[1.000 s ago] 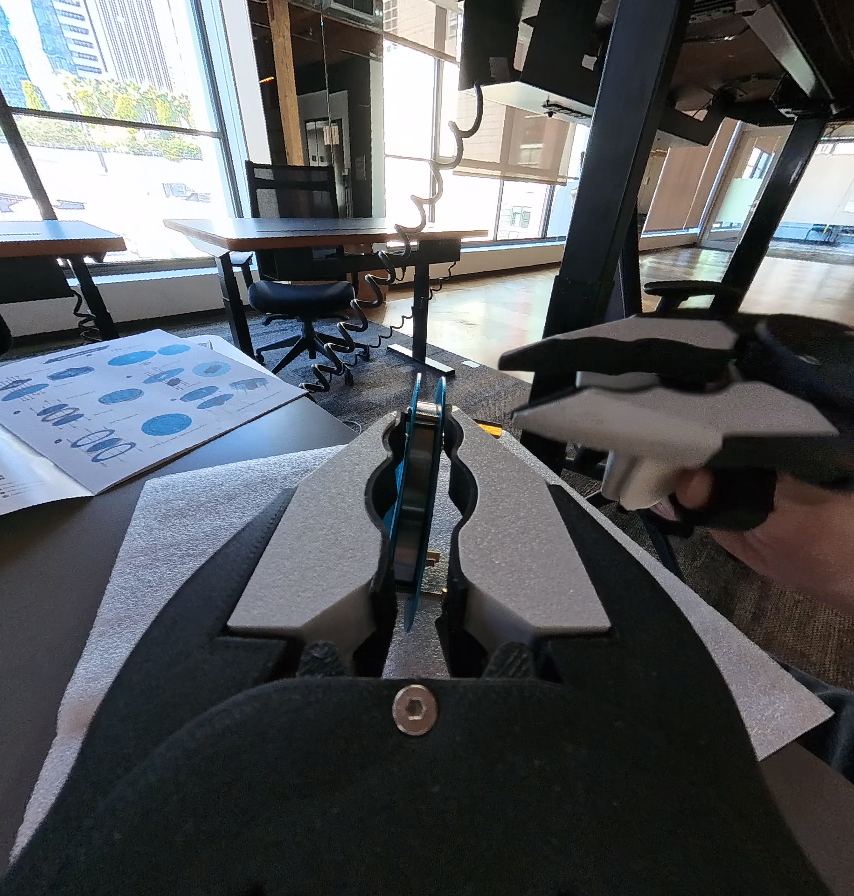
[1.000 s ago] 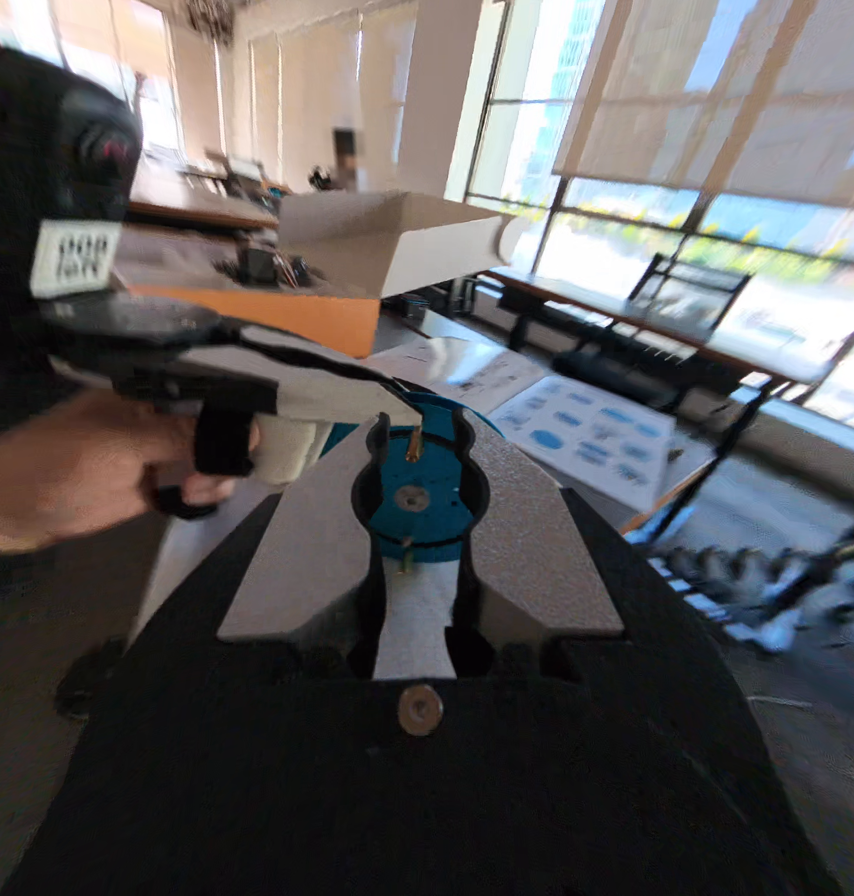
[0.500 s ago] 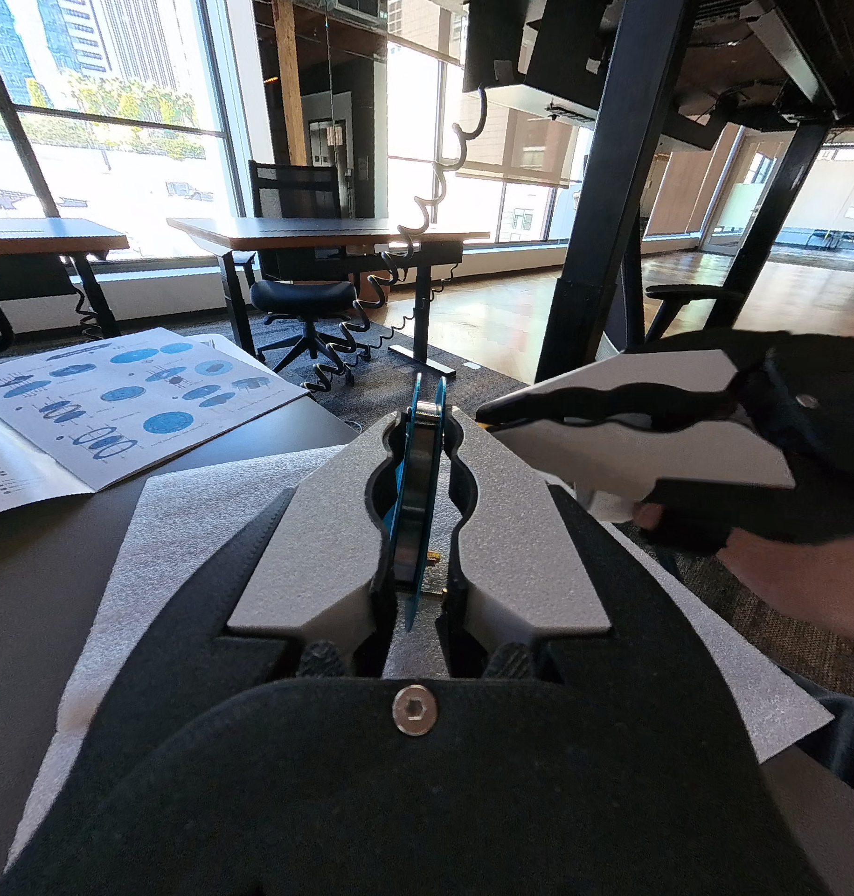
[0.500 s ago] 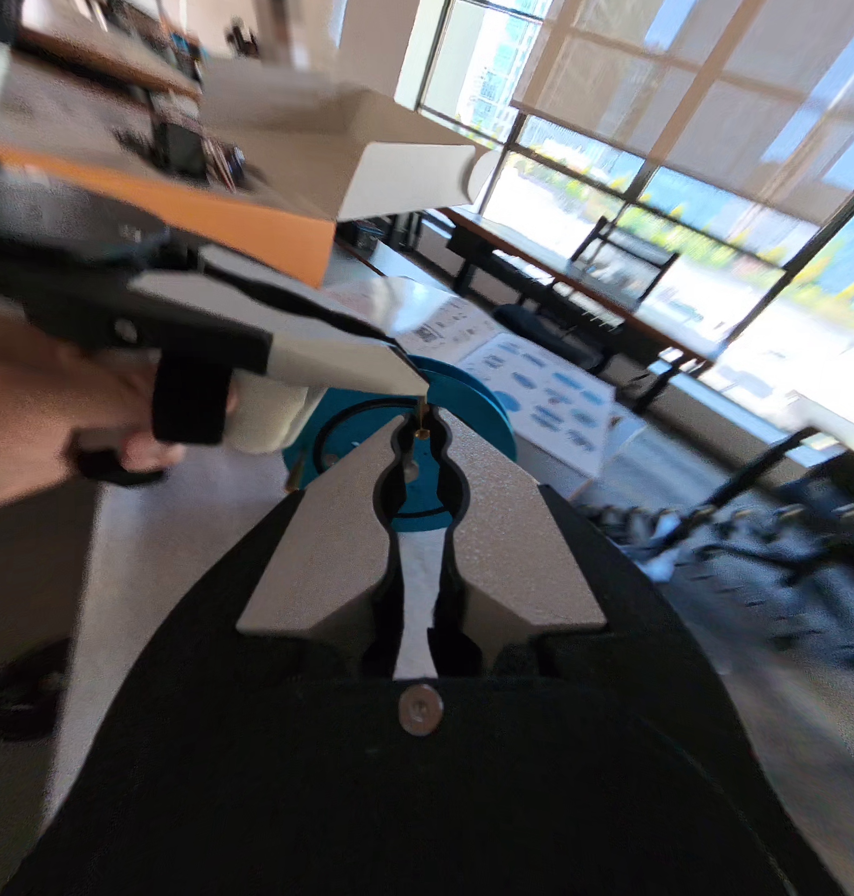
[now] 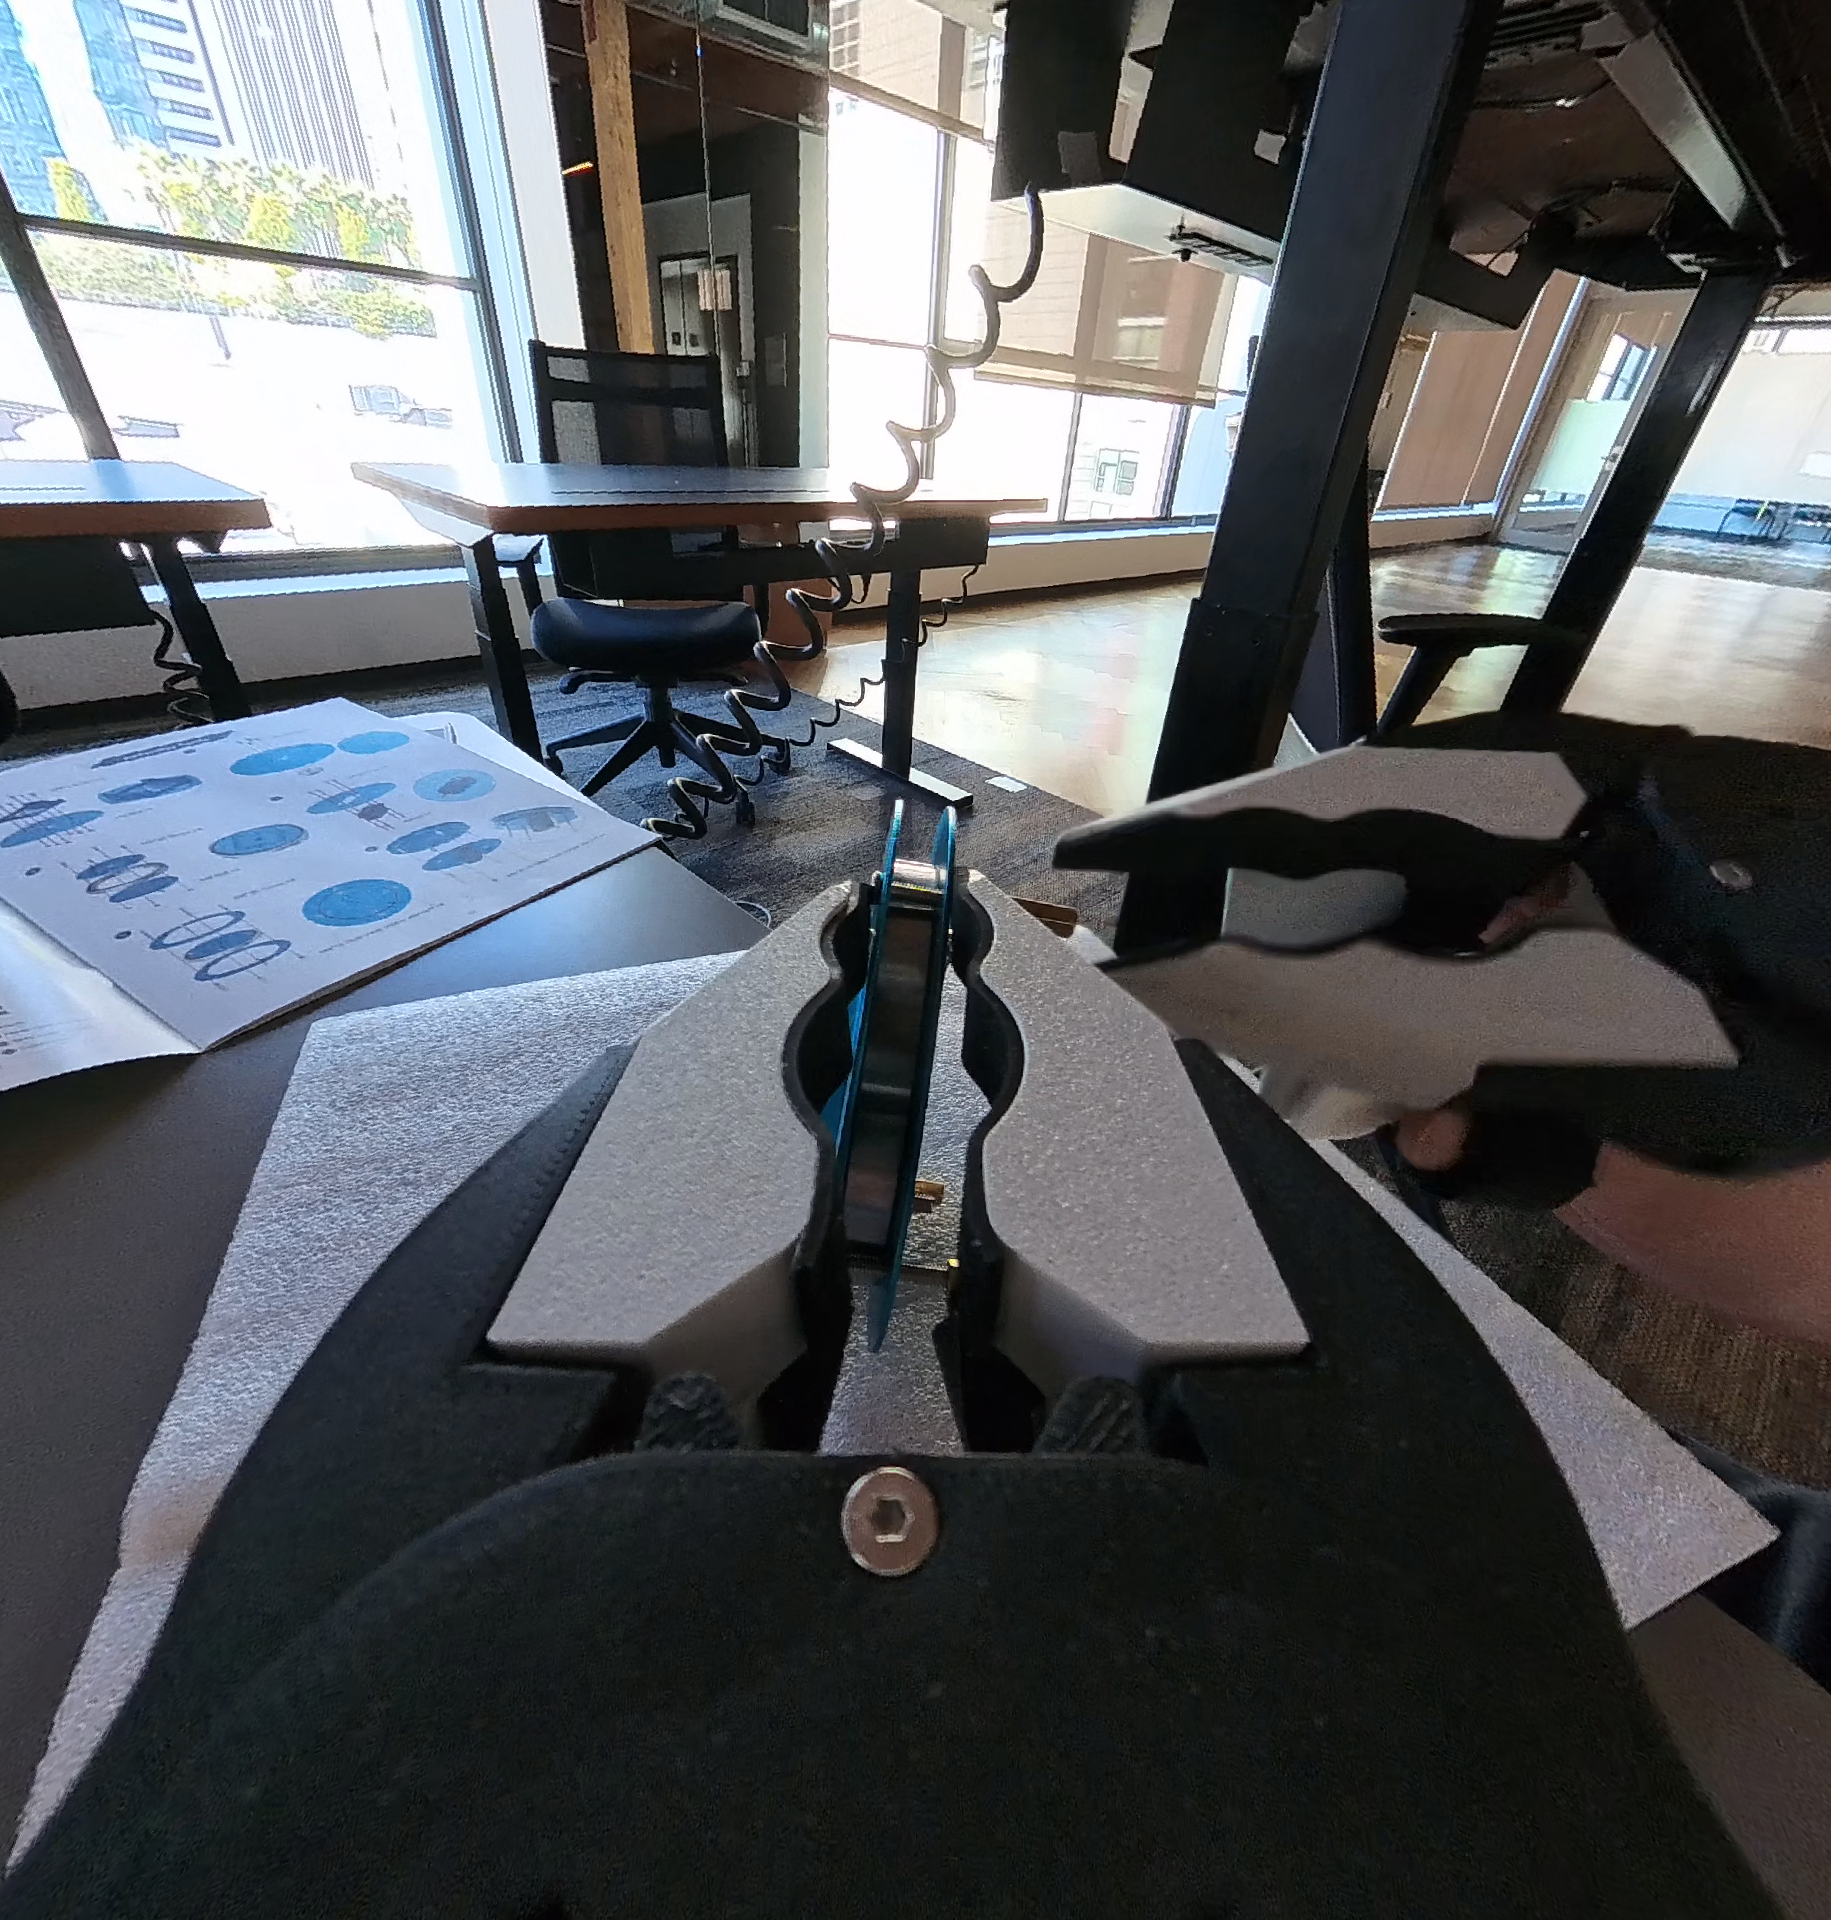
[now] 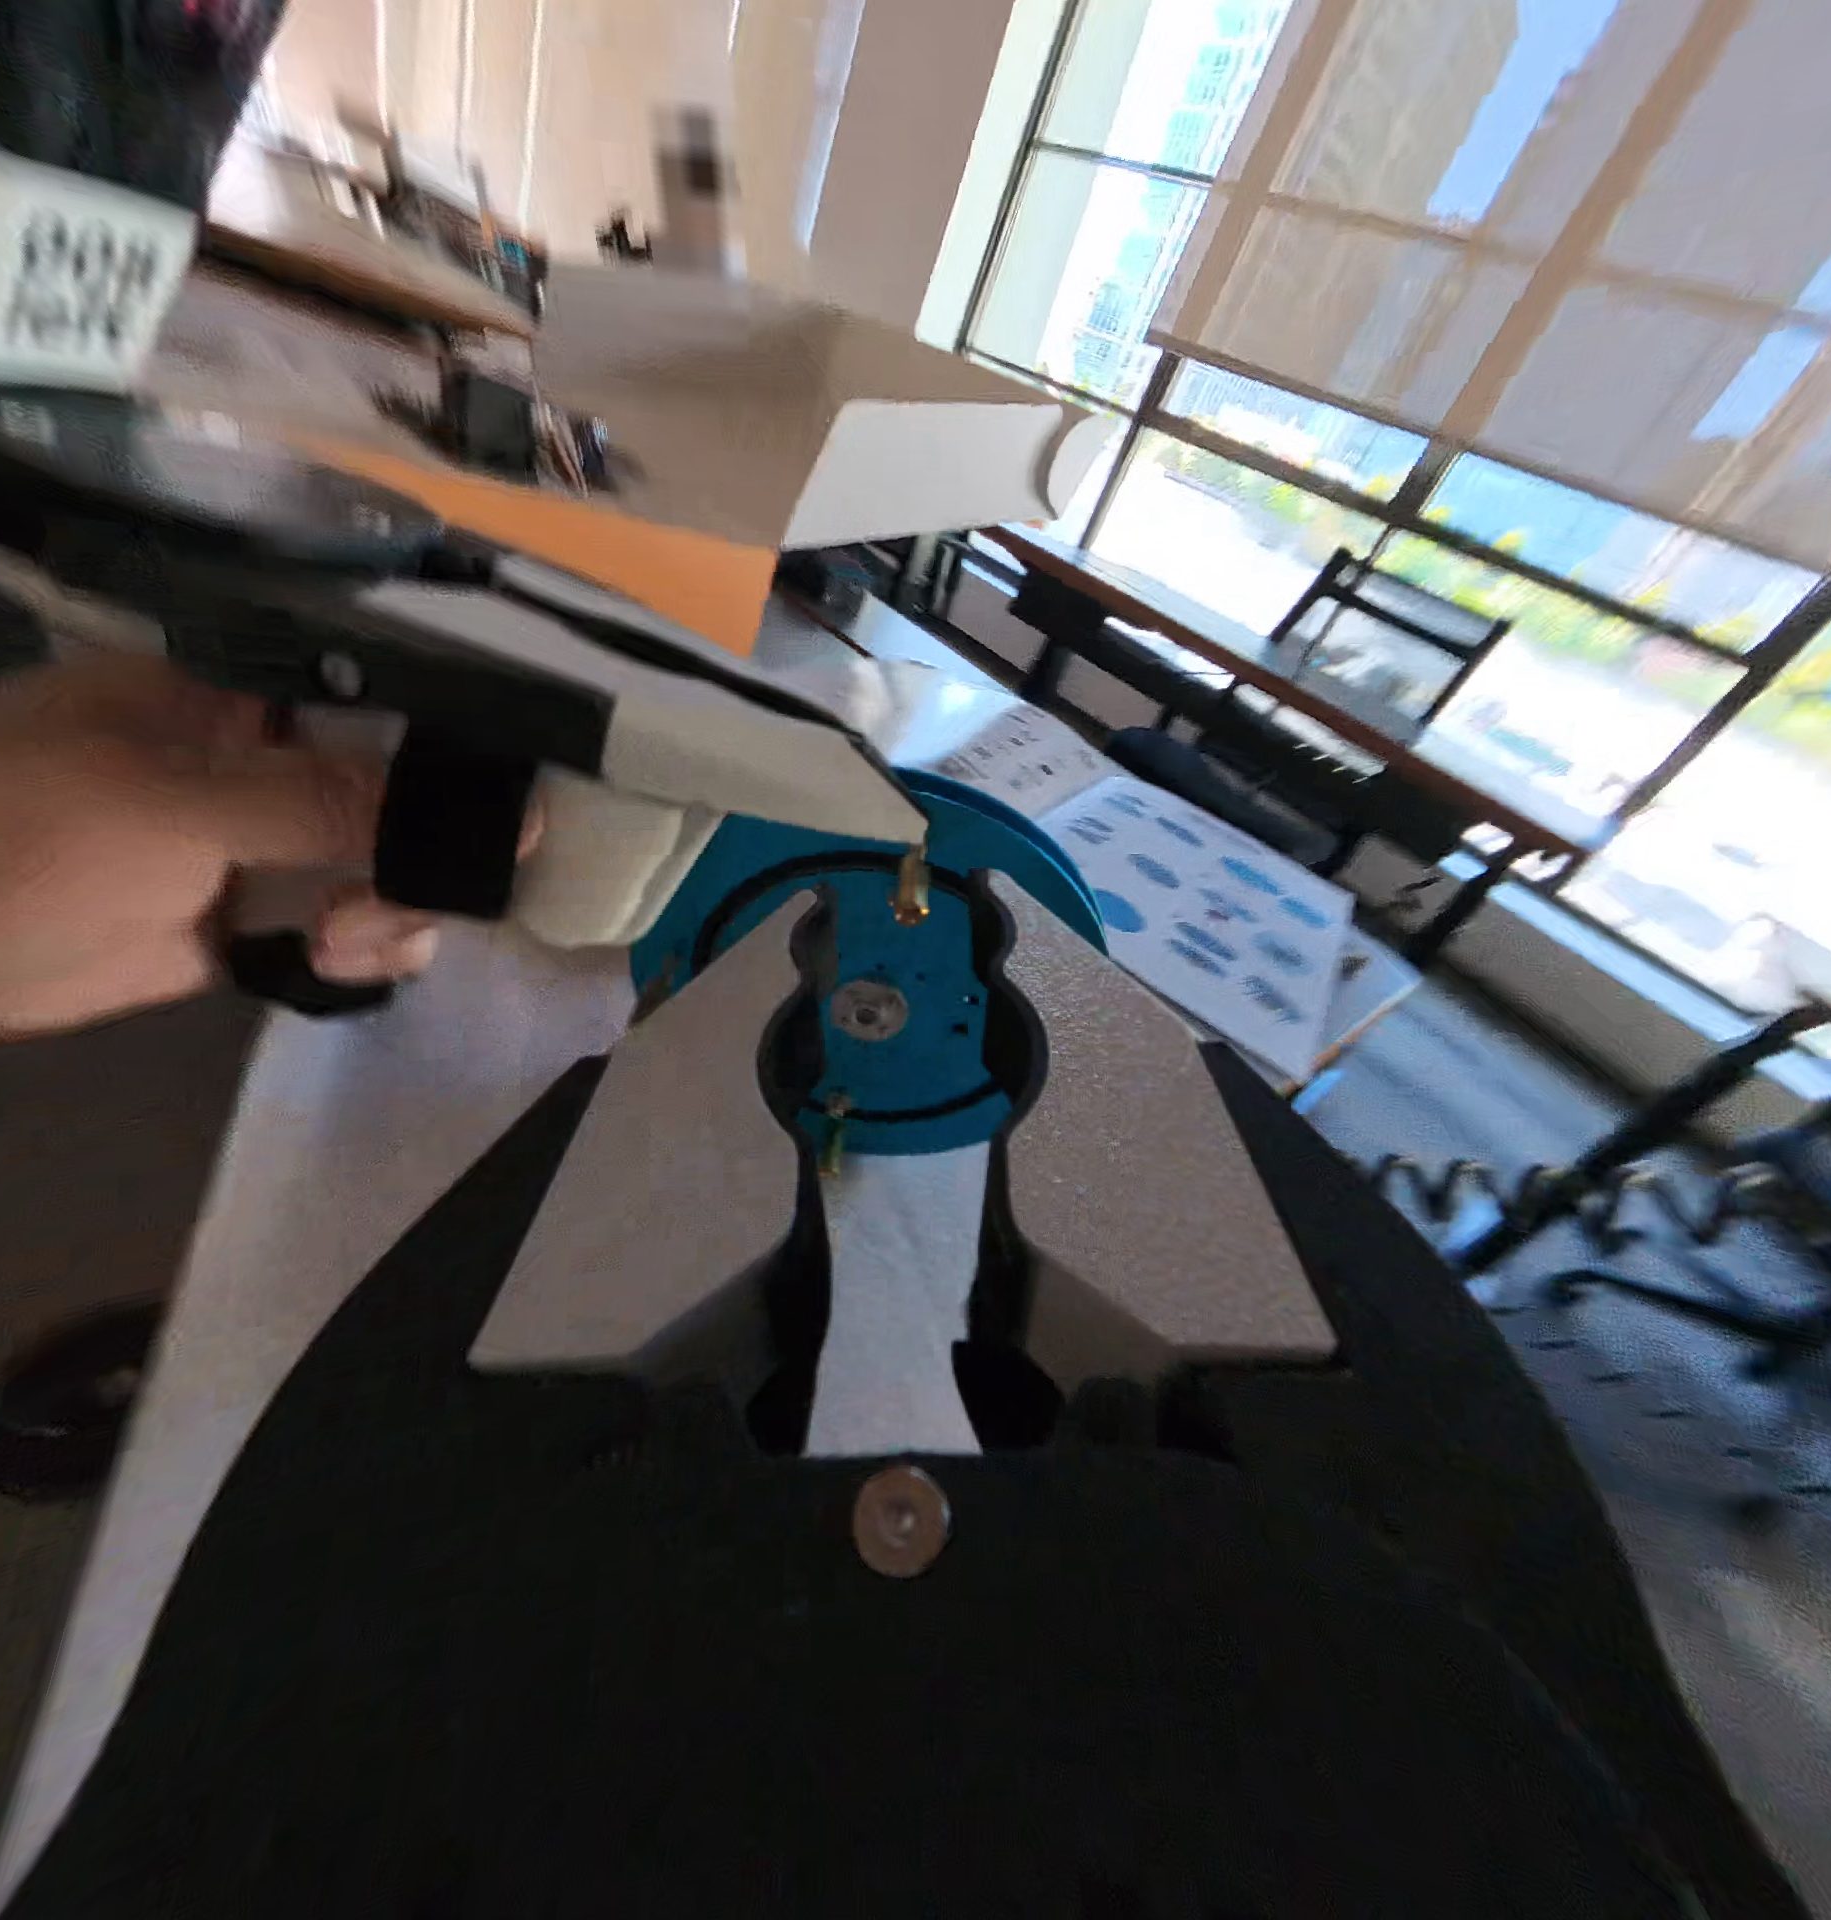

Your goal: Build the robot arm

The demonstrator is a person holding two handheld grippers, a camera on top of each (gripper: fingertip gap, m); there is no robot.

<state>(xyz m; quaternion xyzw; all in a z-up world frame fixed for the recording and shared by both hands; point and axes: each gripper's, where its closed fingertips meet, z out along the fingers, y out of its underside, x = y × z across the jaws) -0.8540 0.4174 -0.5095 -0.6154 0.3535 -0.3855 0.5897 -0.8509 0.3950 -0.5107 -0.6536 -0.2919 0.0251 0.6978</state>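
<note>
My left gripper (image 5: 911,894) is shut on a blue disc assembly (image 5: 890,1091), two thin blue discs with a dark ring between them, held upright and edge-on above a white foam sheet (image 5: 423,1143). In the right wrist view the disc's flat face (image 6: 921,1070) shows between my right gripper's (image 6: 900,888) open fingers. A short brass pin (image 6: 911,883) sticks out of the face near the rim, just under the left gripper's tip (image 6: 890,821). A second brass pin (image 6: 833,1122) sits lower. In the left wrist view the right gripper (image 5: 1082,909) hovers open beside the disc's right side.
The foam sheet lies on a dark table (image 5: 59,1247). An open booklet with blue diagrams (image 5: 267,862) lies at the left. An open cardboard box (image 6: 786,447) stands behind the left gripper. A black desk leg (image 5: 1275,520), desks and an office chair (image 5: 651,644) stand beyond the table's edge. The grippers are tip to tip, or close to it.
My right gripper's fingers, nearly shut at the upper brass pin before, have spread apart, and it has come closer to the disc face. The left gripper and the disc have stayed still.
</note>
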